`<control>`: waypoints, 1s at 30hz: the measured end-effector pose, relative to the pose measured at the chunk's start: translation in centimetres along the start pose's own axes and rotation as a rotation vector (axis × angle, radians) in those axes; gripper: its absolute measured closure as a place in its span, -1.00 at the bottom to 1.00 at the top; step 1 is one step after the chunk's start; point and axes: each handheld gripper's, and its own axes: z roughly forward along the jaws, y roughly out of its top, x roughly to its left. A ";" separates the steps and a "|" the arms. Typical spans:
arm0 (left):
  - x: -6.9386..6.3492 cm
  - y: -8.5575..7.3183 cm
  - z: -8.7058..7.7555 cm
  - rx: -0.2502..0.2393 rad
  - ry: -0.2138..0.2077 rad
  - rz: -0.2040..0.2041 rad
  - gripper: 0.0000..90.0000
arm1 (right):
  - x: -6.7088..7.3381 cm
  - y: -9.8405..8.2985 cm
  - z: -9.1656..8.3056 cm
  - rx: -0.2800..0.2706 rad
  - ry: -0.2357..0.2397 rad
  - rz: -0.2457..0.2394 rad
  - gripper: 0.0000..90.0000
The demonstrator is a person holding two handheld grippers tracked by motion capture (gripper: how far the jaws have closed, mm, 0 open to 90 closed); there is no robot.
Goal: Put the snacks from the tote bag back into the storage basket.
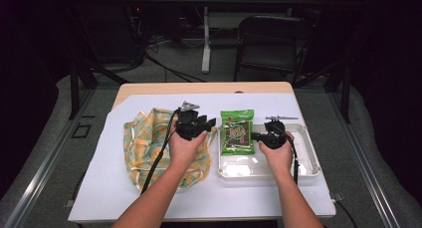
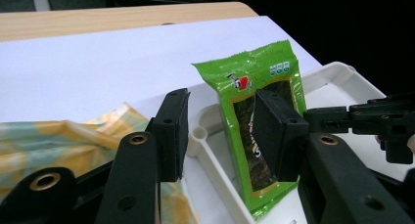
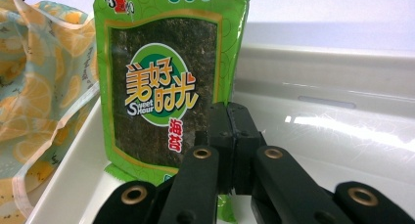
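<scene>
On a white-covered table [image 1: 149,198], a green seaweed packet [image 1: 237,132] lies in the left end of a white tray [image 1: 308,161] — the right gripper [image 1: 257,136] pinches the packet's right edge with its jaws closed, while the left gripper [image 1: 211,123], jaws spread wide, hovers over a lemon-print cloth bag [image 1: 144,148] just left of the tray.

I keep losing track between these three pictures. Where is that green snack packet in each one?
High view: the green snack packet lies in the left part of the white tray, just right of centre.
Left gripper view: it stands right of centre, partly behind the right-hand jaw.
Right gripper view: it is in the upper left and centre, with the shut jaws at its lower right edge.
Shared landmark: the patterned cloth bag, beside the tray's left edge.
</scene>
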 end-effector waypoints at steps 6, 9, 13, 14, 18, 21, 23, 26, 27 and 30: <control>1.4 -0.5 -1.9 -0.044 0.005 -0.032 0.27 | -0.4 -0.1 0.5 0.022 0.000 0.035 1.00; 2.0 -0.7 -2.7 -0.052 0.011 -0.038 0.27 | -0.4 -0.3 0.9 0.028 -0.016 0.043 1.00; 2.7 -0.9 -3.7 -0.072 0.018 -0.051 0.27 | -0.4 -0.3 1.0 0.031 -0.013 0.035 1.00; 2.8 -1.0 -3.9 -0.077 0.021 -0.056 0.27 | -0.4 -0.3 1.0 0.033 -0.012 0.041 1.00; 3.3 -1.1 -4.5 -0.089 0.028 -0.059 0.27 | -0.3 -0.4 1.0 0.036 -0.012 0.043 0.99; 3.5 -1.1 -4.8 -0.088 0.035 -0.057 0.27 | -0.3 -0.4 1.0 0.034 -0.012 0.042 0.98; 3.5 -1.1 -5.0 -0.088 0.040 -0.052 0.27 | -0.3 -0.4 1.0 0.035 -0.014 0.041 0.97; 3.6 -1.1 -5.1 -0.085 0.048 -0.047 0.27 | -0.3 -0.4 1.0 0.038 -0.013 0.042 0.95; 3.6 -1.1 -5.2 -0.086 0.049 -0.049 0.27 | -0.3 -0.4 1.0 0.038 -0.015 0.041 0.93; 3.7 -1.2 -5.2 -0.082 0.053 -0.049 0.27 | -0.3 -0.5 1.0 0.042 -0.016 0.036 0.86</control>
